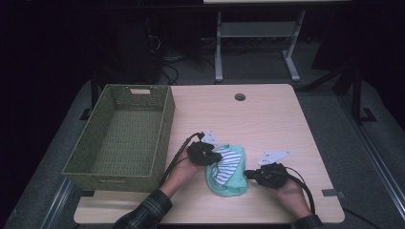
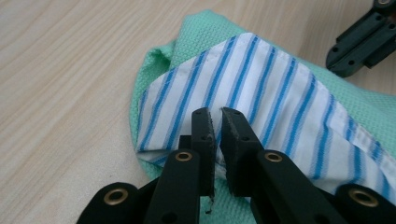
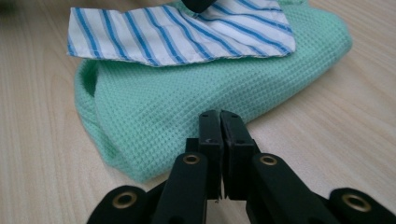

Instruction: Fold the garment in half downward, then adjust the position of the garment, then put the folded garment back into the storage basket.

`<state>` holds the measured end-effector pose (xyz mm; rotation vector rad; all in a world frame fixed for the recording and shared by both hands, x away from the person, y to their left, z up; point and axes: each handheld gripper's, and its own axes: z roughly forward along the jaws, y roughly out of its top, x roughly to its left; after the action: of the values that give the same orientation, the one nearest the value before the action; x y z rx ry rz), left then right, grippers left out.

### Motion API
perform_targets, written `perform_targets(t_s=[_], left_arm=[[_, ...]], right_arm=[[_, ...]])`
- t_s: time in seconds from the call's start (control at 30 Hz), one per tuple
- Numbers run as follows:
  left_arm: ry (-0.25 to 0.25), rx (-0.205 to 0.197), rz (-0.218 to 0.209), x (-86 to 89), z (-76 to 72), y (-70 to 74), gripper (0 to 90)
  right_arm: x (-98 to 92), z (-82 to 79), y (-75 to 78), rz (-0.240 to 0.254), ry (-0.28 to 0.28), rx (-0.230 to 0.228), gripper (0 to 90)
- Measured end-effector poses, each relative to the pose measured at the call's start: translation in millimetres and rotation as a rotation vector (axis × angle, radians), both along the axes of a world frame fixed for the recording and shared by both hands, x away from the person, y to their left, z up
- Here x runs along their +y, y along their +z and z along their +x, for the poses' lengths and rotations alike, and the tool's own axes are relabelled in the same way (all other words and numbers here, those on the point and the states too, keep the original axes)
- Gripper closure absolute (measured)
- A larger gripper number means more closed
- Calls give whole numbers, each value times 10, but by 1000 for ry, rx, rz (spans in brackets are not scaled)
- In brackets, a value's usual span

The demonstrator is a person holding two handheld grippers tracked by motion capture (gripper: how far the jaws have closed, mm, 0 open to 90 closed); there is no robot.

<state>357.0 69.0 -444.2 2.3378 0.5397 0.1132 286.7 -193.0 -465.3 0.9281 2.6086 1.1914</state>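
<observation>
Your left hand-held gripper (image 2: 216, 114) hangs over the striped cloth (image 2: 261, 98), jaws a slit apart, gripping nothing. Your right hand-held gripper (image 3: 220, 115) is closed, empty, beside the green cloth (image 3: 196, 98). Both cloths lie mid-table (image 1: 267, 114), long axis near-to-far.

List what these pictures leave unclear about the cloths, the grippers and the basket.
- Left gripper: whether its near-shut jaws pinch the striped cloth; the jaws themselves cover the contact.
- Right gripper: whether its tips touch the green cloth or stop short.
- Green cloth: how it is folded underneath, in any view.
- Basket: floor along its near wall, high view, screened by that wall.
</observation>
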Motion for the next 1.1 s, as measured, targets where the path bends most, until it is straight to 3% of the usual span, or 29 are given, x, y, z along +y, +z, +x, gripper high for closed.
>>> perform_targets(t_s=[0.13, 0.33, 0.57, 0.7, 0.8, 0.93, 1.03, 1.07, 1.1], left_arm=[[-5, 2, -7, 29, -28, 35, 781], [-14, 15, -13, 78, -61, 88, 633], [-62, 12, 2, 130, -90, 162, 465], [-84, 15, 18, 112, -110, 211, 376], [-94, 4, 26, 88, -133, 234, 320], [-127, -22, 74, 51, -129, 266, 263], [-149, -31, 103, 13, -132, 281, 215], [-142, -29, 87, 1, -146, 274, 209], [-165, -36, 110, -2, -138, 279, 204]], right_arm=[[-36, -2, 16, 9, -22, -4, 785], [-146, -36, -6, 8, -94, -34, 544], [-375, -117, -17, -2, -215, -73, 301], [-557, -157, -53, -17, -276, -62, 180], [-671, -185, -89, -25, -308, -65, 136], [-764, -212, -133, -43, -332, -66, 96], [-793, -203, -165, -62, -331, -59, 68], [-797, -204, -158, -60, -332, -62, 67], [-801, -203, -160, -60, -330, -70, 64]])
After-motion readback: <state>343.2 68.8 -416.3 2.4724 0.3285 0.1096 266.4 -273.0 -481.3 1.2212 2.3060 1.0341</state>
